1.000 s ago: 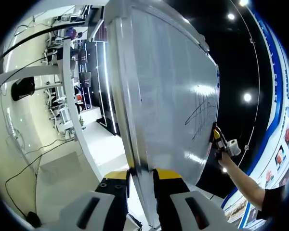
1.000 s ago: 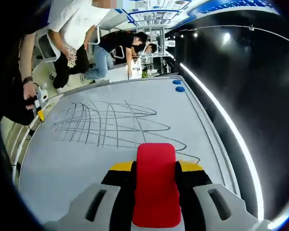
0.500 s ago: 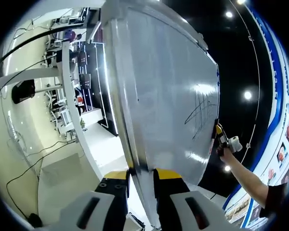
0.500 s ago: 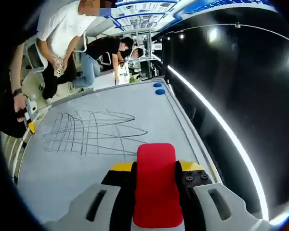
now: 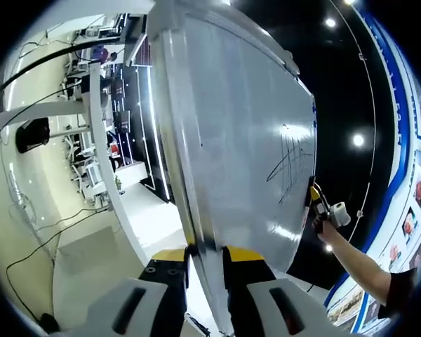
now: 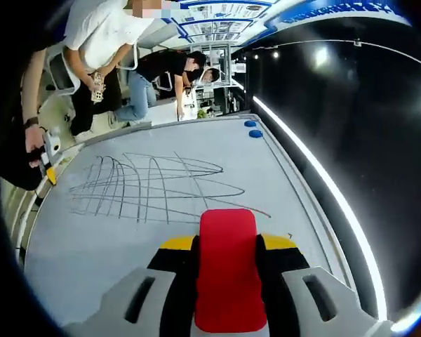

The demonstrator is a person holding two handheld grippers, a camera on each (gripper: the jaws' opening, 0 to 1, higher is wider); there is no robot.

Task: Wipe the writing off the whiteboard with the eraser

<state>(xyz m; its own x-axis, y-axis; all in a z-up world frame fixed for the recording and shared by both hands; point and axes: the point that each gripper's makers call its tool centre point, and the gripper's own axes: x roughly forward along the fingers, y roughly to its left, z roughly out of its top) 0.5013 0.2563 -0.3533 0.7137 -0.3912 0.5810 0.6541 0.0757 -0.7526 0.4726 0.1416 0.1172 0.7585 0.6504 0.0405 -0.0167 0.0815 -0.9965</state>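
In the left gripper view the whiteboard [image 5: 231, 119] stands nearly edge-on, and my left gripper [image 5: 205, 251] is shut on its near edge. Black scribbled writing [image 5: 292, 163] shows far along it, with my right gripper [image 5: 314, 200] just below the lines. In the right gripper view my right gripper [image 6: 228, 242] is shut on a red eraser [image 6: 228, 277], which sits against the whiteboard [image 6: 112, 246] at the lower edge of the looping writing [image 6: 154, 186]. At the board's left edge a hand holds my left gripper [image 6: 50, 174].
Two blue magnets [image 6: 252, 128] sit at the board's far corner. Several people [image 6: 105, 49] stand or sit beyond the board. Desks, white posts [image 5: 102, 119] and floor cables [image 5: 49, 239] lie behind the board. A dark wall [image 6: 351, 105] with a light strip runs along the right.
The right gripper view swung to the right and back with the eraser held against the board. My left gripper keeps its grip on the board's edge.
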